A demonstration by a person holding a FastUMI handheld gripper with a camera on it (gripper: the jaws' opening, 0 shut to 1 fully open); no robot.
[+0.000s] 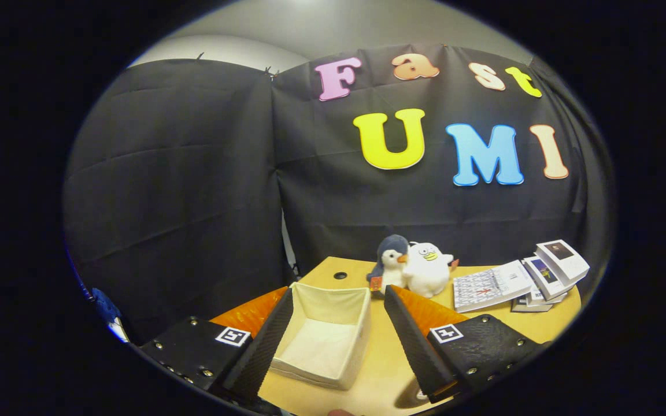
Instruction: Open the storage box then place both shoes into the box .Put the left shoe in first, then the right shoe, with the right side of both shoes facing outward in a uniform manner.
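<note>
Your fingers (337, 341) stand wide apart above the worktop (393, 370), tilted down toward it, and hold nothing. The worktop is smooth pale wood with a small round hole (340, 275) near its far edge.

The storage box (324, 338) sits on the worktop between your fingers, nearer the left one, whose inner face overlaps the box's left wall in view; I cannot tell if they touch. It is open-topped, rectangular, soft cream fabric with upright walls, nothing inside. Its long axis runs away from you, roughly along the fingers, skewed slightly so that the near corner points toward your right finger.

Beyond the right finger, well apart from the box, lies a spread of white booklets (521, 280), flat and overlapping. Just beyond the fingertips, behind the box, two plush toys sit upright, touching: a grey penguin (391, 263) and a white duck (426, 269).
</note>
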